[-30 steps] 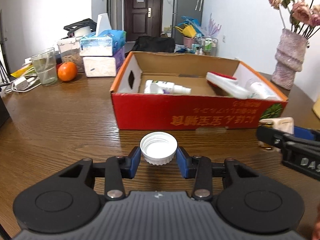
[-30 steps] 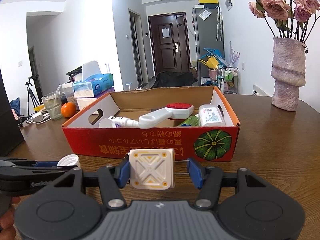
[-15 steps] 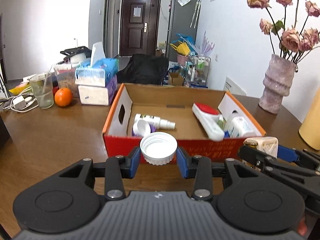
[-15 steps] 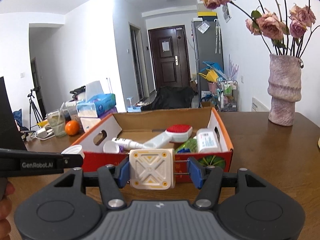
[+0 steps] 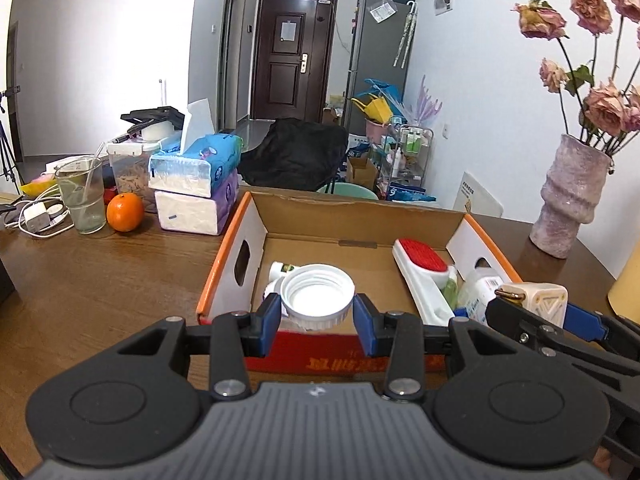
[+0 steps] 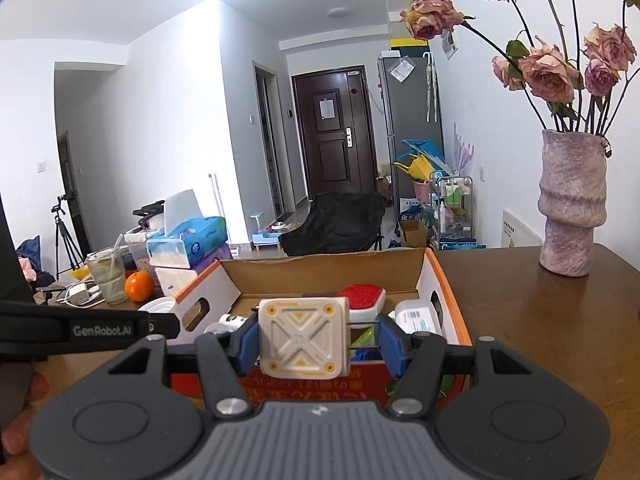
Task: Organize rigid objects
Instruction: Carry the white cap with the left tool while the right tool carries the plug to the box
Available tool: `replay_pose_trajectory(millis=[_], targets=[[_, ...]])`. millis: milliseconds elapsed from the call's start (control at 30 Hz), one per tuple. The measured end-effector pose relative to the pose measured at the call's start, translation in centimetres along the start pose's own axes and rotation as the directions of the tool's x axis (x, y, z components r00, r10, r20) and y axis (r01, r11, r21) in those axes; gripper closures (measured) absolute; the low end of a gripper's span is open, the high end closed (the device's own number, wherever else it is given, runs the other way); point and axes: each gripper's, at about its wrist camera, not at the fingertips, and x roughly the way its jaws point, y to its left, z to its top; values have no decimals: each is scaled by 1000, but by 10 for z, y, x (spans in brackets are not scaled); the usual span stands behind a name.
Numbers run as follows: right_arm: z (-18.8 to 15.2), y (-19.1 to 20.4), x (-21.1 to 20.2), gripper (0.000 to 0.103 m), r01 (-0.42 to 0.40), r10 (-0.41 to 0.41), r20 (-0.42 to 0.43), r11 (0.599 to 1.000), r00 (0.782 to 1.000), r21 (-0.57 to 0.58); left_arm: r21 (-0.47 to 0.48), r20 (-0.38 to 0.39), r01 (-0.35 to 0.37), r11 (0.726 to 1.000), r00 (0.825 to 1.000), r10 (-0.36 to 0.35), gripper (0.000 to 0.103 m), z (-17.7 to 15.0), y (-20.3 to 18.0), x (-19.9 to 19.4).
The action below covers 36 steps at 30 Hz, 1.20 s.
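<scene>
While "GenRobot.AI" marks the left tool (image 6: 160,322) pinching a white cap (image 5: 317,295), the right tool (image 6: 316,340) pinches a plug adapter (image 6: 303,337)

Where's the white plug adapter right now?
The white plug adapter is clamped in the right gripper, held over the near wall of the cardboard box. In the left wrist view it shows at far right, beside the white bottle.

Lived-in home: fridge (image 5: 378,60), entry door (image 5: 288,56), tissue boxes (image 5: 196,166).

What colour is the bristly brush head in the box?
Red brush head, on a white handle; left wrist view shows it best.
</scene>
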Motion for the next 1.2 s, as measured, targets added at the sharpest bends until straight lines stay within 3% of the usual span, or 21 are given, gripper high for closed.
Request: replay_pose_trajectory(millis=[667, 1200], targets=[[29, -23, 63, 44, 16, -17, 10, 999, 1000, 46, -1, -13, -23, 1000, 1000, 23, 63, 32, -9, 66], [33, -28, 109, 44, 33, -32, -45, 999, 998, 17, 47, -56, -65, 997, 996, 67, 63, 38, -8, 116]])
